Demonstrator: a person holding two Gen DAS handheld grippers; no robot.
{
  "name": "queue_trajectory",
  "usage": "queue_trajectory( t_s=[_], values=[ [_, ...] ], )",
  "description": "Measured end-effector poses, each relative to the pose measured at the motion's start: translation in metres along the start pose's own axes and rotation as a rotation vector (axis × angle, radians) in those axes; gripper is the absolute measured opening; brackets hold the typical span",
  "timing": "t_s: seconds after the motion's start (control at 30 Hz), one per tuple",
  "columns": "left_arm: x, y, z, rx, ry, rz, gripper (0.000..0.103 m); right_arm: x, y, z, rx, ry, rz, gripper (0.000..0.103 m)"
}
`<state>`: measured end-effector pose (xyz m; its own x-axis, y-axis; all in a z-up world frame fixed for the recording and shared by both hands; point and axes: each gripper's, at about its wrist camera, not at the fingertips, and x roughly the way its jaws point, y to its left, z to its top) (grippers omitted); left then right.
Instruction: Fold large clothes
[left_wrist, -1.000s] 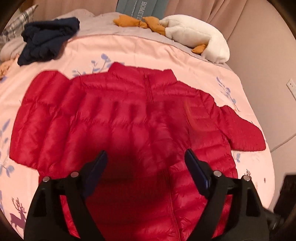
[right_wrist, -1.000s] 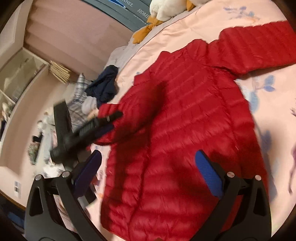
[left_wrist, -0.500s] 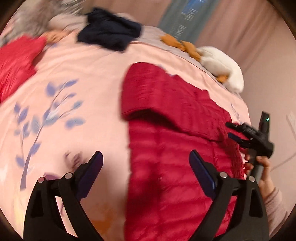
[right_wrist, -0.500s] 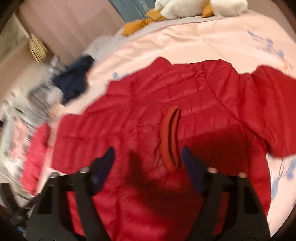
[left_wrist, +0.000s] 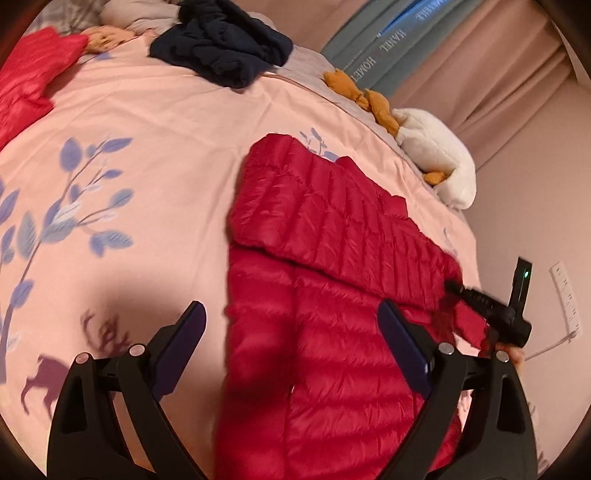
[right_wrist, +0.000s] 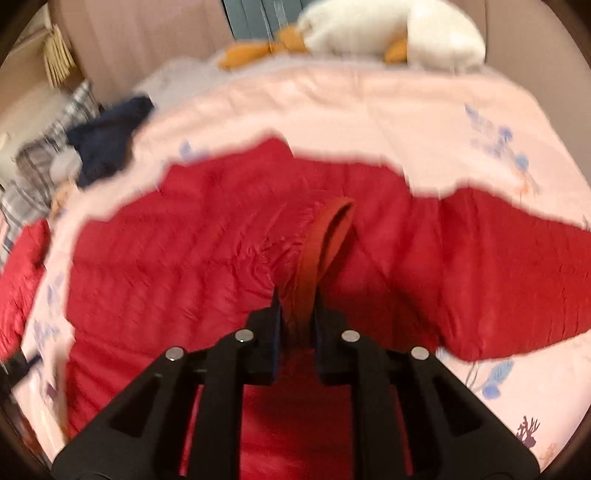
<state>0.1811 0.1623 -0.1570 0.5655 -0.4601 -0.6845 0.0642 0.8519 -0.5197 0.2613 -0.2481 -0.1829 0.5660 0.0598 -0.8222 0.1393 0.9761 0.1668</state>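
Right gripper (right_wrist: 297, 321) pinches one red jacket's (right_wrist: 184, 266) cuff (right_wrist: 325, 251); left gripper (left_wrist: 291, 339) spread.

A bedroom: pink-quilted bed (left_wrist: 155, 122), plush toy (left_wrist: 436, 162), curtains (left_wrist: 480, 62)

Right wrist view motion-blurred, red jacket (right_wrist: 184, 266) edges smeared, plaid cloth (right_wrist: 40, 162) indistinct, jacket hem cut off below.

A pale pink bedspread (left_wrist: 177, 122) printed with blue leafy sprigs and a small deer covers the bed. A crumpled navy garment (left_wrist: 225, 48) lies near its head, a white-and-orange plush toy (left_wrist: 436, 155) beside beige curtains (left_wrist: 491, 62), plaid fabric (right_wrist: 48, 147) at one edge.
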Motion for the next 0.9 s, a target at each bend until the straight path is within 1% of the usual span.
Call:
queue_trajectory(
  t_s=[0.07,0.1,0.13,0.17,0.2,0.23,0.27,0.3,0.33,0.4,0.43,0.5,0.6,0.63,0.67,0.77,0.83,0.9],
  values=[
    [0.014,-0.013,0.01,0.043,0.003,0.053,0.094,0.012,-0.01,-0.011,0.001,0.04,-0.041,0.041],
    [0.02,-0.02,0.015,0.068,0.003,0.08,0.094,0.014,-0.012,-0.012,0.007,0.036,-0.04,0.045],
    [0.027,-0.029,0.021,0.109,-0.002,0.123,0.094,0.008,-0.013,-0.014,0.008,0.006,-0.059,0.055],
    [0.035,-0.04,0.029,0.158,-0.012,0.173,0.094,0.002,-0.011,-0.014,0.0,-0.028,-0.094,0.061],
    [0.041,-0.048,0.034,0.198,-0.024,0.22,0.094,-0.005,-0.009,-0.014,-0.011,-0.065,-0.124,0.061],
    [0.046,-0.053,0.038,0.222,-0.037,0.262,0.094,-0.016,-0.006,-0.014,-0.03,-0.127,-0.145,0.061],
    [0.053,-0.059,0.043,0.246,-0.048,0.295,0.094,-0.024,-0.002,-0.013,-0.04,-0.169,-0.137,0.061],
    [0.058,-0.062,0.047,0.263,-0.055,0.306,0.094,-0.028,0.001,-0.012,-0.048,-0.19,-0.118,0.061],
    [0.065,-0.067,0.05,0.284,-0.064,0.331,0.094,-0.03,0.007,-0.011,-0.066,-0.2,-0.07,0.061],
    [0.08,-0.072,0.052,0.303,-0.055,0.37,0.089,-0.023,0.015,-0.008,-0.092,-0.16,-0.008,0.061],
    [0.091,-0.072,0.052,0.304,-0.03,0.375,0.085,-0.016,0.017,-0.009,-0.103,-0.134,0.0,0.06],
    [0.103,-0.072,0.049,0.308,-0.002,0.388,0.085,-0.003,0.02,-0.016,-0.133,-0.086,-0.019,0.06],
    [0.127,-0.064,0.042,0.31,0.07,0.427,0.085,0.022,0.022,-0.024,-0.151,-0.007,-0.037,0.06],
    [0.135,-0.06,0.039,0.306,0.094,0.429,0.085,0.024,0.023,-0.028,-0.149,-0.002,-0.035,0.06],
    [0.139,-0.056,0.037,0.308,0.098,0.426,0.086,0.026,0.023,-0.029,-0.149,-0.004,-0.033,0.06],
    [0.143,-0.055,0.034,0.329,0.094,0.435,0.088,0.032,0.023,-0.033,-0.163,-0.016,-0.033,0.061],
    [0.143,-0.054,0.037,0.331,0.098,0.44,0.088,0.034,0.021,-0.029,-0.154,-0.01,-0.028,0.061],
    [0.141,-0.056,0.039,0.335,0.097,0.446,0.088,0.026,0.024,-0.028,-0.14,-0.007,-0.036,0.061]
  ],
)
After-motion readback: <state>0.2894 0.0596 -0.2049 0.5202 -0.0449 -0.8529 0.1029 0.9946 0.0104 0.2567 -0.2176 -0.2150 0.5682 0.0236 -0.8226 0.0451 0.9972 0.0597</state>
